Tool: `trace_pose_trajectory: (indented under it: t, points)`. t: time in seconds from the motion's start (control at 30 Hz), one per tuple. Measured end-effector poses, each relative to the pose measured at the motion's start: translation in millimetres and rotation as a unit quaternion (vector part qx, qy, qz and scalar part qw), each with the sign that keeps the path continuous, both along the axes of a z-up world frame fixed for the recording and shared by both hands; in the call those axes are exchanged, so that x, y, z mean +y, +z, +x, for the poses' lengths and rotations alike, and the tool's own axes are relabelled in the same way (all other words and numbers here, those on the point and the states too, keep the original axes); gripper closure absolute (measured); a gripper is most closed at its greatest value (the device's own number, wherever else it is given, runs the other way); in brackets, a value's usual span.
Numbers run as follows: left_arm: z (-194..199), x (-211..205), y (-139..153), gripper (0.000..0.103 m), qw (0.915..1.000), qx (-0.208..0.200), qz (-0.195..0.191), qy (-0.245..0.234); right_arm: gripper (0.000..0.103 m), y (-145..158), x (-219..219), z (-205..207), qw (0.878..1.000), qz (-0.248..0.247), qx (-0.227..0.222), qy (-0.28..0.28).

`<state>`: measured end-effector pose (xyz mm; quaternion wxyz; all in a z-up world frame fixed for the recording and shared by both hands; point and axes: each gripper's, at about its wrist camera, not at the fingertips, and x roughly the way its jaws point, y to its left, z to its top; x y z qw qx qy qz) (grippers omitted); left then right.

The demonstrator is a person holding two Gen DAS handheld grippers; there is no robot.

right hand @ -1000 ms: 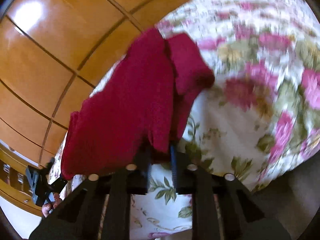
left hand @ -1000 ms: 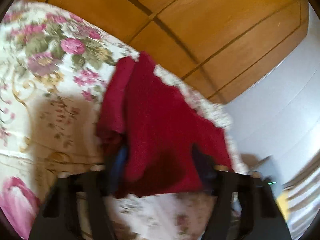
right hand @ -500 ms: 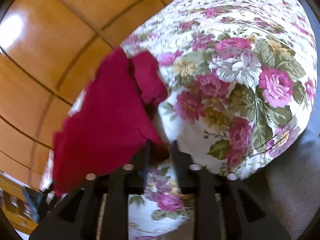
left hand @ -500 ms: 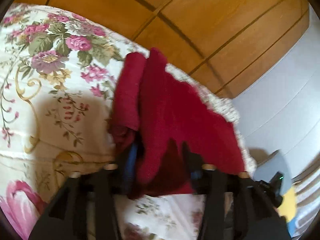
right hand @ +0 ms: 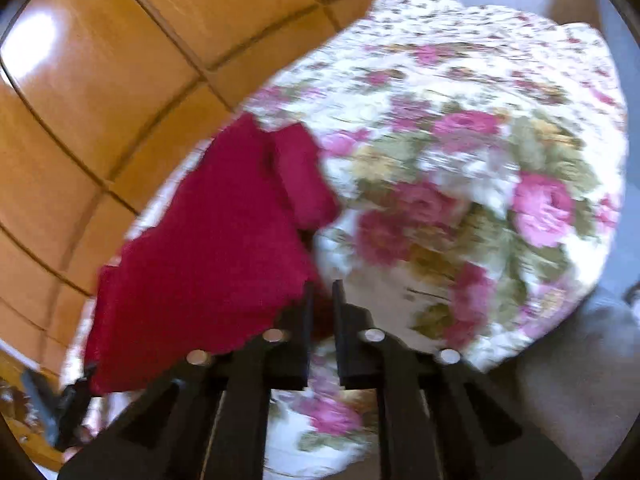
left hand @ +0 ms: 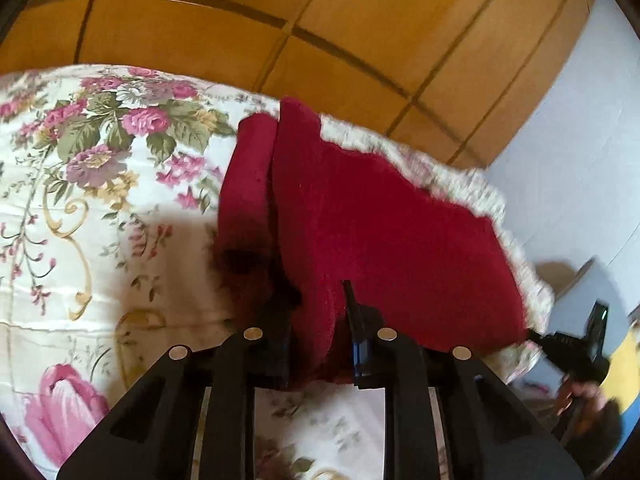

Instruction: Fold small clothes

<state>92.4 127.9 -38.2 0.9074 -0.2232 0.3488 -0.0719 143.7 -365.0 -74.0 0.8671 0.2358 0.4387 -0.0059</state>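
Observation:
A small dark red knitted garment lies stretched over the floral bedspread, one sleeve folded along its left side. My left gripper is shut on its near edge, cloth bunched between the fingers. In the right wrist view the same garment spreads to the left, and my right gripper is shut on its corner with the jaws almost together. The right gripper also shows at the far right of the left wrist view. The left gripper shows at the lower left of the right wrist view.
The floral bedspread covers a bed that ends near a wooden panelled wall. A pale wall stands to the right. Grey carpet lies beyond the bed's edge in the right wrist view.
Both grippers have drawn back with the garment, spreading it flatter over the bed. The left gripper's jaws have closed in on the cloth. The right wrist view has swung toward the bed's end.

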Motion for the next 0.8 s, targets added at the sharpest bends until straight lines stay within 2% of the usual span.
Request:
trace_pose_trajectory:
  t: [0.07, 0.13, 0.17, 0.23, 0.27, 0.3, 0.4, 0.5, 0.57, 0.6, 0.63, 0.67, 0.7, 0.8]
  points:
    - [0, 1, -9, 0.083, 1.0, 0.008, 0.003, -0.001, 0.103, -13, -7, 6, 0.999, 0.042, 0.021, -0.006]
    - [-2, 2, -7, 0.082, 1.0, 0.002, -0.006, -0.001, 0.099, -7, -10, 2, 0.999, 0.045, -0.004, -0.017]
    - [-4, 3, -4, 0.074, 0.9999, 0.004, -0.009, 0.0, 0.098, 5, -7, -3, 0.999, 0.03, -0.037, -0.016]
    - [-8, 8, 1, 0.056, 0.9995, -0.006, -0.029, 0.007, 0.078, 22, -3, -12, 0.996, 0.007, -0.084, -0.016]
    - [-12, 11, 5, 0.043, 0.9988, -0.015, -0.044, 0.016, 0.059, 29, -1, -17, 0.994, 0.0, -0.106, -0.015]
    - [-16, 14, 10, 0.041, 0.998, -0.025, -0.051, 0.028, 0.057, 36, 3, -20, 0.992, -0.011, -0.126, -0.008]
    - [-19, 18, 29, 0.041, 0.9962, -0.05, -0.035, 0.063, 0.058, 47, 18, -14, 0.99, -0.025, -0.136, 0.019]
    - [-9, 11, 49, 0.041, 0.9963, -0.066, -0.025, 0.049, 0.058, 56, 31, 5, 0.99, -0.018, -0.133, 0.05]
    - [7, -1, 61, 0.041, 0.9969, -0.072, -0.005, 0.033, 0.057, 65, 46, 22, 0.987, -0.022, -0.136, 0.084]
    - [18, -8, 66, 0.041, 0.9973, -0.069, 0.005, 0.023, 0.053, 69, 57, 23, 0.985, -0.034, -0.139, 0.1]
    - [27, -14, 69, 0.041, 0.9977, -0.064, 0.013, 0.018, 0.043, 71, 66, 30, 0.981, -0.048, -0.143, 0.119]
    - [41, -21, 72, 0.034, 0.9984, -0.05, 0.025, 0.01, 0.039, 73, 75, 40, 0.977, -0.065, -0.148, 0.139]
    - [54, -28, 73, 0.031, 0.9987, -0.035, 0.036, 0.0, 0.037, 76, 87, 49, 0.97, -0.089, -0.157, 0.162]
    - [93, -45, 75, 0.031, 0.9974, -0.009, 0.071, -0.007, 0.036, 70, 109, 76, 0.958, -0.128, -0.156, 0.203]
